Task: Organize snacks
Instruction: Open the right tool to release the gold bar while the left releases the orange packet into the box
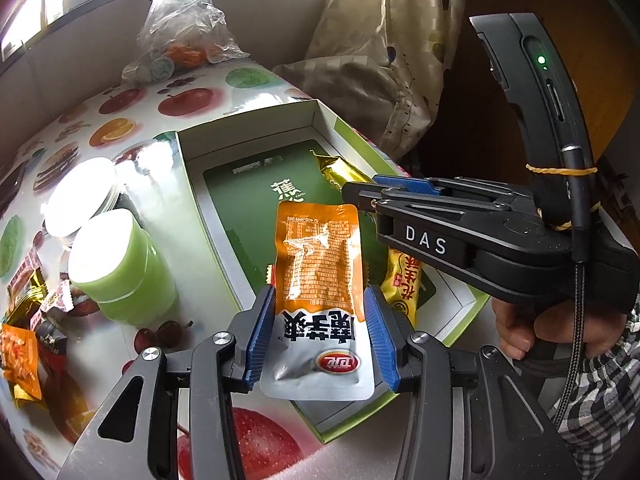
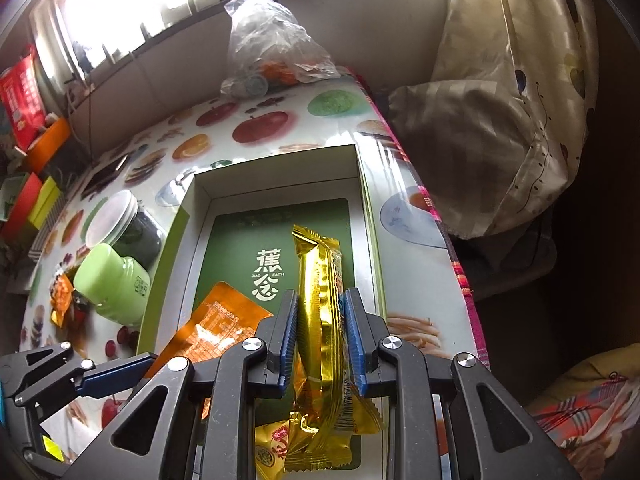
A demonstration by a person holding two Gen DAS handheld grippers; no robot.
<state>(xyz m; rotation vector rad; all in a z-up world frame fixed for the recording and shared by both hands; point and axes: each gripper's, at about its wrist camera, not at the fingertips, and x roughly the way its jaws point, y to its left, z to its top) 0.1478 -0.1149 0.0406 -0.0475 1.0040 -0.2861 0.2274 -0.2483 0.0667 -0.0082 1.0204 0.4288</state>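
Over the box (image 1: 256,128), left tongs (image 1: 320,312) clasp an orange pouch (image 1: 316,256); right tongs (image 2: 322,332) grip a gold bar (image 2: 320,300).

Both grippers (image 1: 320,332) (image 2: 322,332) are black with ribbed blue pads (image 1: 262,332), silver screws behind the jaws, white "DAS" lettering, a braided cable and a plaid sleeve (image 1: 600,392).

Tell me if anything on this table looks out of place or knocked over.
Yes. The green jar looks tipped on its side beside the open box, leaning against the upright white-lidded jar. Loose snack packets lie scattered by it, outside the box. Nothing looks spilled or torn.
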